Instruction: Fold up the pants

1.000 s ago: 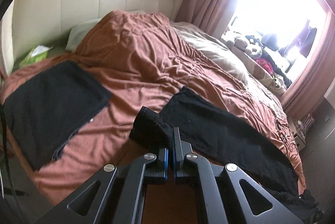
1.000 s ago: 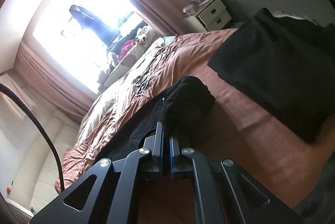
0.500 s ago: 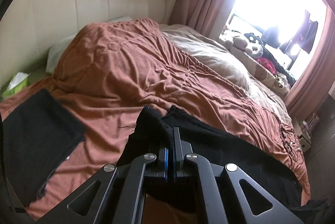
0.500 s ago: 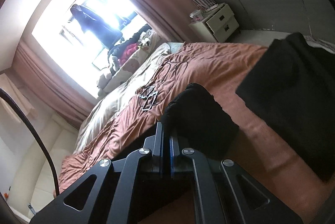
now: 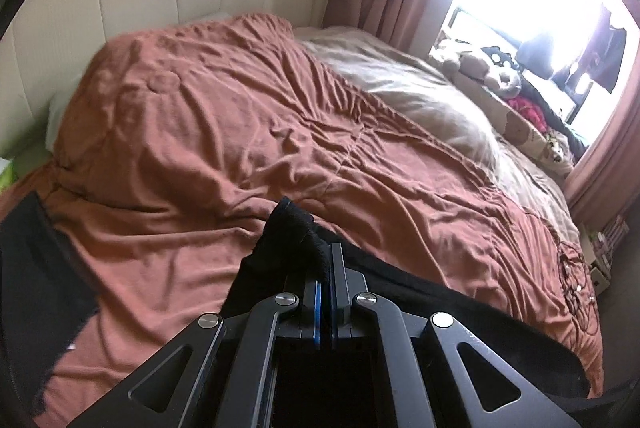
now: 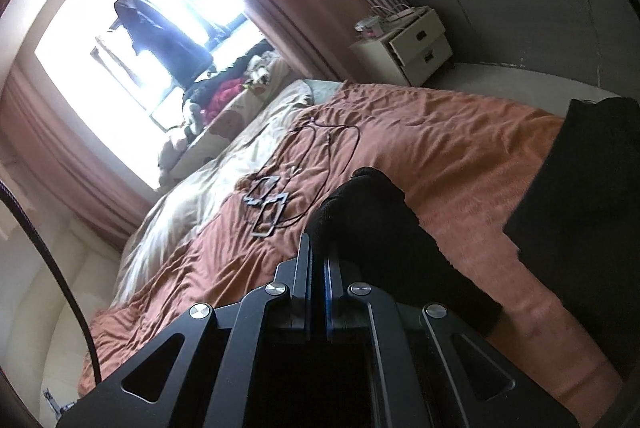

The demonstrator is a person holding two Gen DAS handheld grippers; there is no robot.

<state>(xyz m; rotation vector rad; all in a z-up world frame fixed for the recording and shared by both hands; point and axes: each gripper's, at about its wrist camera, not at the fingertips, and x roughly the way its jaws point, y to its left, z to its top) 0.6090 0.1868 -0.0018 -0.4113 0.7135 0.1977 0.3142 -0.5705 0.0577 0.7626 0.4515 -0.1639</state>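
Both tools clamp black pants [image 5: 288, 228] — over bed [image 5: 224, 116]

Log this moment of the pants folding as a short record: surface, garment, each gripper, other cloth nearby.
surface: rust-brown bedspread
garment: black pants, lying across the bedspread
left gripper: shut on a bunched edge of the pants
right gripper: shut on another bunch of the pants
other cloth: folded black garment lying apart on the bedspread
clutter: cables on the bedspread
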